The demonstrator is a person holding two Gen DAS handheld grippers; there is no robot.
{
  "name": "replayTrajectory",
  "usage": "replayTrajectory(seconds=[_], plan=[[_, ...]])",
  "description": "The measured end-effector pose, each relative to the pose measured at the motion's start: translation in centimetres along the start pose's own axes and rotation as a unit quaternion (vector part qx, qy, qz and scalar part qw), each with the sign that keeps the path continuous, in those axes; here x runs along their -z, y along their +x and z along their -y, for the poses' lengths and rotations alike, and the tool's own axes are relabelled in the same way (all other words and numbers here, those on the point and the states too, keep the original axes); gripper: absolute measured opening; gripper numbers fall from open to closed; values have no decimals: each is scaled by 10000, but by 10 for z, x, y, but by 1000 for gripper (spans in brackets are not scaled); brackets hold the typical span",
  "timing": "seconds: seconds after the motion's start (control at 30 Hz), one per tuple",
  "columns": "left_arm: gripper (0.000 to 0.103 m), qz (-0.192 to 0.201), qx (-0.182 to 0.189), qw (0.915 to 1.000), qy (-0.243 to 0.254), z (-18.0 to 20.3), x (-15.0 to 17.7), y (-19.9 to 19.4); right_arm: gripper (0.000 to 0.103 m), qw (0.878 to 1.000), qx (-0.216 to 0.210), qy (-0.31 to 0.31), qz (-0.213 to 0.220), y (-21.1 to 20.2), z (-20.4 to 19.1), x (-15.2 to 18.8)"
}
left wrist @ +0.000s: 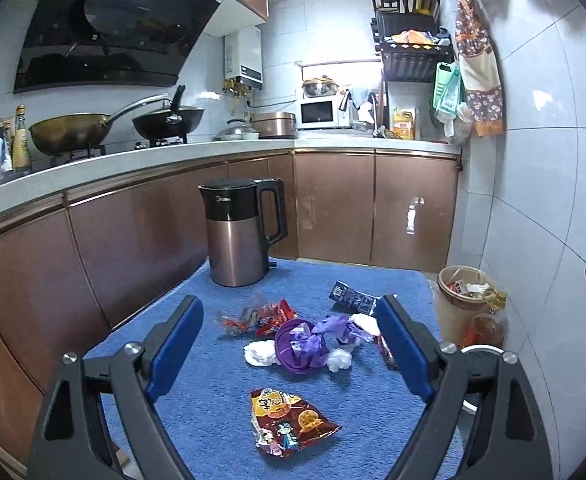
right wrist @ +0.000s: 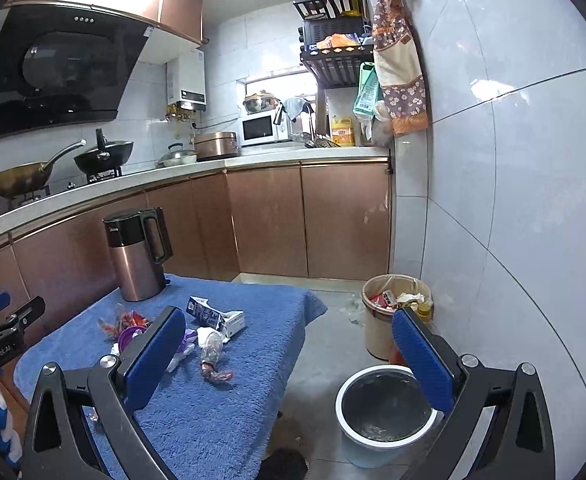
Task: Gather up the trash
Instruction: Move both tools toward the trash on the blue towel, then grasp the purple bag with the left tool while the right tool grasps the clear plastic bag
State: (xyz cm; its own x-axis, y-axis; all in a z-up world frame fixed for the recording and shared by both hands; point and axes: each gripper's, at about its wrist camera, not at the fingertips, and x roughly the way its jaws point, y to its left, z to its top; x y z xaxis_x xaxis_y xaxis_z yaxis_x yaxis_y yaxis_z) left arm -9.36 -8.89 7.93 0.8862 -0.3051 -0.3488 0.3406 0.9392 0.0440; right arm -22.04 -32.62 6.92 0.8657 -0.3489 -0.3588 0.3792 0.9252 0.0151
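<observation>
1. Left claw [left wrist: 289, 322]: spread wide and empty, poised above the near part of the blue-towelled tabletop [left wrist: 213, 384], likely so the litter sits framed between both pads before a pick.
2. Red snack wrapper [left wrist: 289, 424]: flat on the towel, nearest the left claw, below and between its pads, touching neither.
3. Further out, clustered mid-tabletop: crumpled red candy wrappers [left wrist: 261, 316], a purple plastic bag [left wrist: 303, 344] with white tissue wads [left wrist: 259, 353] beside it, and a dark flattened carton [left wrist: 351, 298] near the right pad.
4. Copper electric kettle [left wrist: 241, 232]: upright at the far edge, apart from the litter, probably not trash.
5. Right claw [right wrist: 289, 344]: also spread wide, holding nothing, one pad over the tabletop edge, the other above the floor bins.
6. White-rimmed bin [right wrist: 385, 408]: on the floor just beside the tabletop, under the right pad, seemingly placed for easy drops.
7. Tan bin [right wrist: 377, 332]: behind it against the wall, already holding trash.
</observation>
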Motion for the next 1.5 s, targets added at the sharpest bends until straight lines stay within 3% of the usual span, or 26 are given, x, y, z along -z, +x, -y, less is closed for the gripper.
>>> replayTrajectory(seconds=[0.4, 0.63, 0.8, 0.97, 1.17, 1.37, 1.5], plan=[[88, -423, 14, 9991, -37, -14, 10, 46, 103, 9996, 89, -165, -230, 33, -14, 2], [88, -854, 309, 9958, -76, -29, 26, 83, 103, 9973, -216, -156, -679, 79, -27, 8], [88, -1338, 531, 9892, -262, -66, 49, 109, 103, 9928, -502, -262, -1056, 113, -41, 20], [87, -1535, 671, 9851, -387, -85, 56, 125, 100, 9856, -835, -459, -1399, 149, -62, 33], [87, -1607, 1303, 9783, -125, -58, 46, 146, 91, 9737, -1269, -516, -1818, 192, -81, 48], [83, -1539, 1932, 9666, 682, -12, 27, 177, 78, 9595, -1596, -636, -2233, 234, -92, 67], [70, -1749, 2158, 9541, 1121, 6, 25, 206, 74, 9505, -1859, -617, -2412, 254, -98, 75]])
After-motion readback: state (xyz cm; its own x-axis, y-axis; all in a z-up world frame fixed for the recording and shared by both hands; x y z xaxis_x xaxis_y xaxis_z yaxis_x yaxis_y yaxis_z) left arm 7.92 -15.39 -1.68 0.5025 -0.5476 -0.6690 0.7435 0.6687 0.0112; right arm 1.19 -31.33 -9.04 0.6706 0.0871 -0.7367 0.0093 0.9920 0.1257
